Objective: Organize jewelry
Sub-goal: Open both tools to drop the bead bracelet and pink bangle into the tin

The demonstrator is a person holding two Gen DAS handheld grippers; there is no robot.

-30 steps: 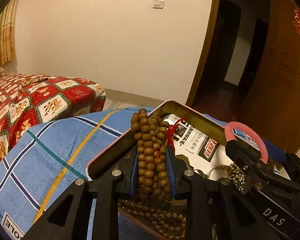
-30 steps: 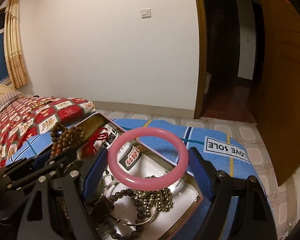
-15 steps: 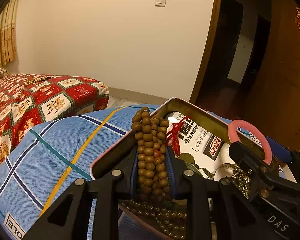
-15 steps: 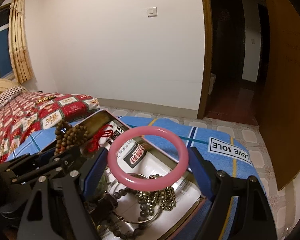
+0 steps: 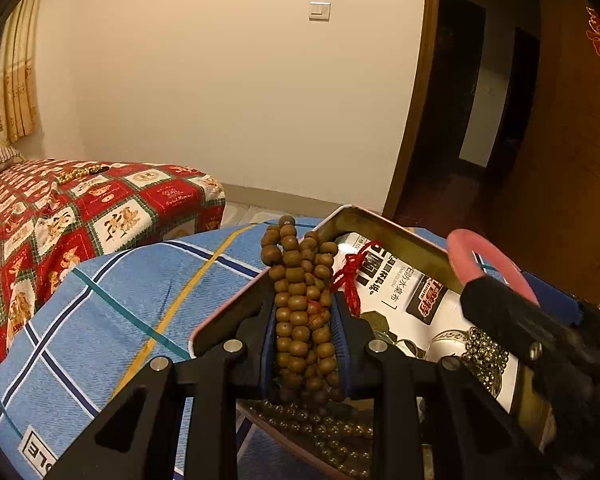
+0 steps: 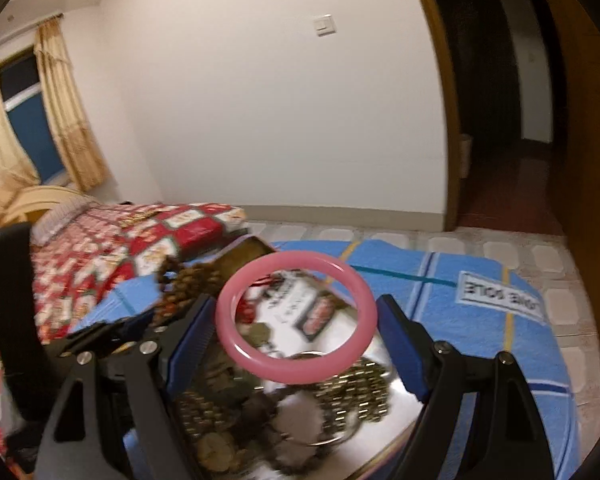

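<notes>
A wooden bead strand [image 5: 302,312] is being clamped by the left gripper [image 5: 304,344] above the metal tin [image 5: 384,226]; a pink bangle [image 6: 296,312] is being pinched by the right gripper [image 6: 296,334].

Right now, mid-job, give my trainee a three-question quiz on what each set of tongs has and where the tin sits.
1. True or false: the left tongs are shut on the brown bead strand.
2. What do the right tongs hold? A) pink bangle B) silver chain C) nothing
3. Fill in: the open tin rests on a ____ checked cloth.

Key: 1 true; 2 A; 3 blue.
</notes>
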